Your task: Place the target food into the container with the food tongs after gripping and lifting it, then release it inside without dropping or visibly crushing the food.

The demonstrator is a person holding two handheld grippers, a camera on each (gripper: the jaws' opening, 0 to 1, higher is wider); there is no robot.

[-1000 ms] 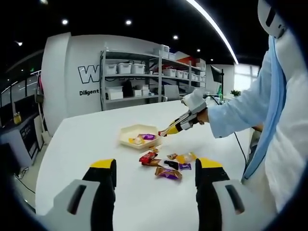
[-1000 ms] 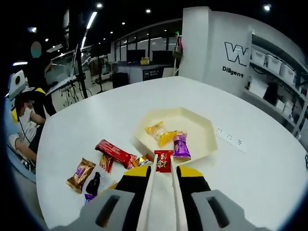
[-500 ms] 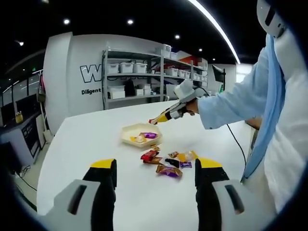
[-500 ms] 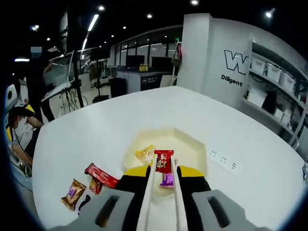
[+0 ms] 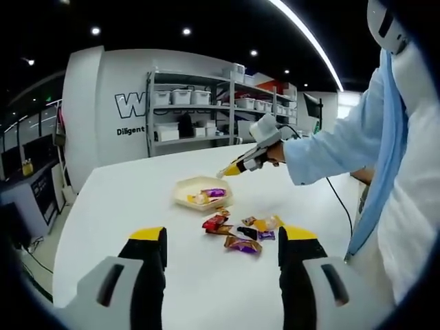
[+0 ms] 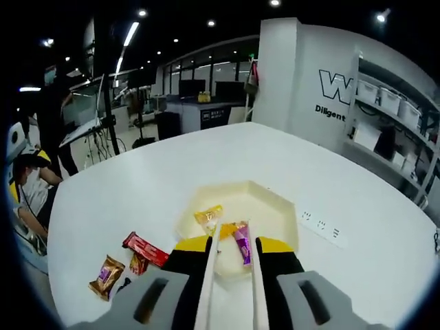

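The cream hexagonal tray (image 6: 275, 206) lies on the white table right below my right gripper (image 6: 234, 245). That gripper is shut on the food tongs (image 6: 214, 237), whose arms stand apart over the tray with nothing between their tips. Inside the tray lie a yellow candy (image 6: 208, 215), an orange one and a purple candy (image 6: 241, 239). From the left gripper view the same tray (image 5: 184, 194) sits mid-table, with the right gripper (image 5: 253, 155) and a person's hand slanting down above it. My left gripper (image 5: 223, 235) hovers open, near the table's edge.
Loose wrapped candies (image 5: 240, 235) lie between the tray and my left gripper; a red bar (image 6: 143, 246) and a brown candy (image 6: 103, 275) are among them. A person's sleeve (image 5: 344, 155) reaches in from the right. Shelving (image 5: 199, 110) stands behind the table. A socket strip (image 6: 320, 225) is set in the tabletop.
The red candy held between the tong tips half a second ago is gone from them, and the tong arms have spread. My left gripper has stayed still.
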